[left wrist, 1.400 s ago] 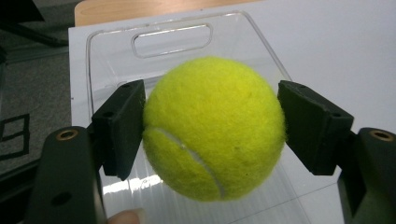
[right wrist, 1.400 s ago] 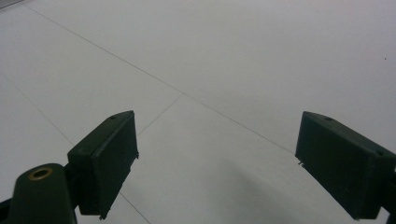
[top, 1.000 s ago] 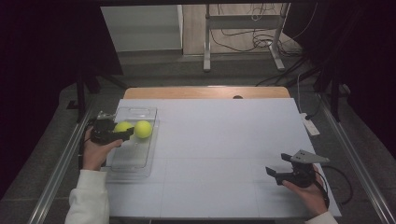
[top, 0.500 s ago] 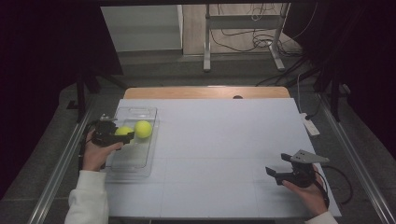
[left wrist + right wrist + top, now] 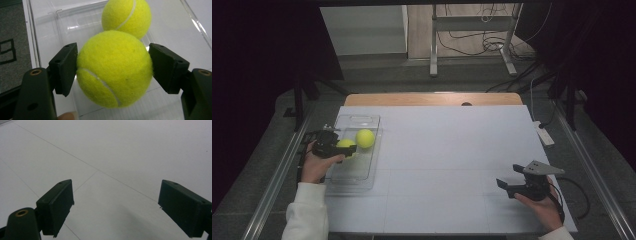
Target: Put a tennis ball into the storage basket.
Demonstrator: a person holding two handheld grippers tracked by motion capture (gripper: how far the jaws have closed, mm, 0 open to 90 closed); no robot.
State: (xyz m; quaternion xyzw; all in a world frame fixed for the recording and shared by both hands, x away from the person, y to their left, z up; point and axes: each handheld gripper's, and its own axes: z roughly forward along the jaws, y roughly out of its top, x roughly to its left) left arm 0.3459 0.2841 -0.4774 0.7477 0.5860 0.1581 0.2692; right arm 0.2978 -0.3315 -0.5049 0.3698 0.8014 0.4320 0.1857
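A: Nearest us, what do we have on the right?

B: Our right gripper (image 5: 507, 185) sits low over the white counter (image 5: 452, 150), near its front right corner. In the right gripper view its black jaws stand spread wide with bare white surface between them (image 5: 115, 207).

A: And on the left?

B: Our left gripper (image 5: 343, 149) reaches over the clear plastic rectangular tray (image 5: 362, 175) at the counter's left edge. Its jaws pinch a fuzzy yellow-green tennis ball (image 5: 115, 68), one pad pressed on each side of it. In the high view that ball (image 5: 345, 145) sits within the tray's outline, toward its left side; we cannot tell whether it rests on the tray floor or is lifted.

A: Anything beyond it?

B: A second fuzzy yellow-green tennis ball (image 5: 126, 17) lies just behind the gripped one in the same tray, very close to it. In the high view it (image 5: 365, 138) sits to the right of the held ball.
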